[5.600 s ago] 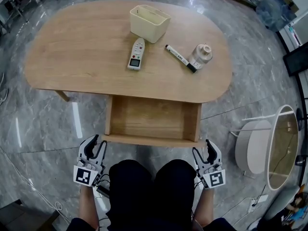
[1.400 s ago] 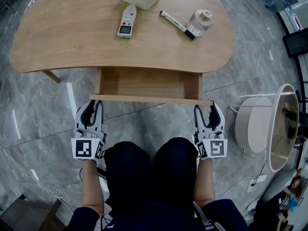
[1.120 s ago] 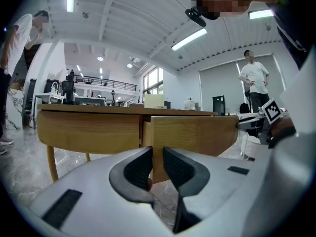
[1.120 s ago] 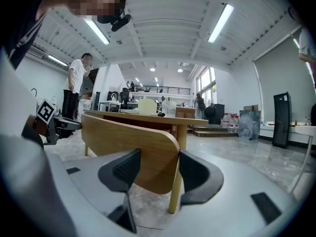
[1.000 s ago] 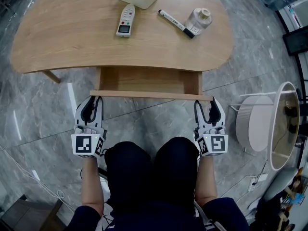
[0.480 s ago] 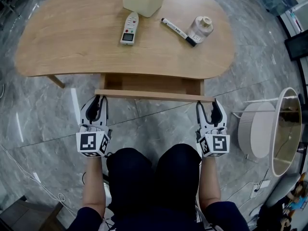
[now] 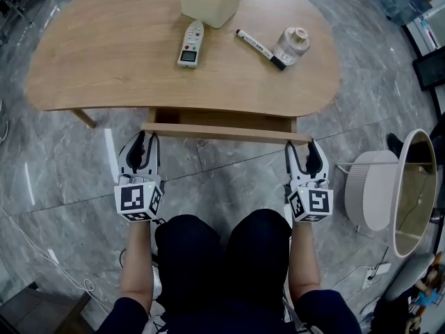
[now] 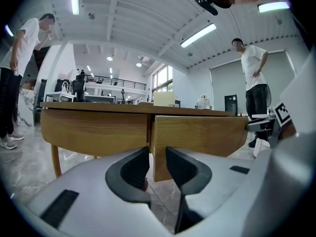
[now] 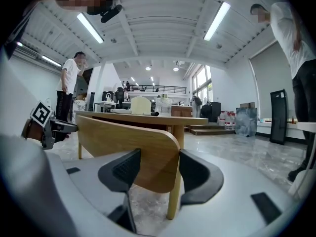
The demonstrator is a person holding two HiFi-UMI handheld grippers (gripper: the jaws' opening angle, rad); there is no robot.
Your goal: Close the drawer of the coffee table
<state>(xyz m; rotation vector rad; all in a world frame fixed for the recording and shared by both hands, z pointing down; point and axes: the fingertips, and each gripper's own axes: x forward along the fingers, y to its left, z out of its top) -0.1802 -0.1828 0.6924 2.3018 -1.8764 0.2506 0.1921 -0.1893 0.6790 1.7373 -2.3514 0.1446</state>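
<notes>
Drawer [image 7: 224, 132] of coffee table [image 7: 139, 61] nearly home: pushed in since secs ago, only a thin pale-wood front strip shows under the top's near edge, so little travel left. Left gripper [image 7: 144, 139], jaws just eased wider, and right gripper [image 7: 304, 147], jaws apart, clamp nothing; front's ends sit betw. tips.

1. The drawer [image 7: 224, 132] keeps almost all its inside hidden under the tabletop [image 7: 104, 68].
2. In the head view, the tabletop's far edge is cut off at the top.
3. Print on the remote [image 7: 190, 45] and marker [image 7: 259, 48] is too small to read.
</notes>
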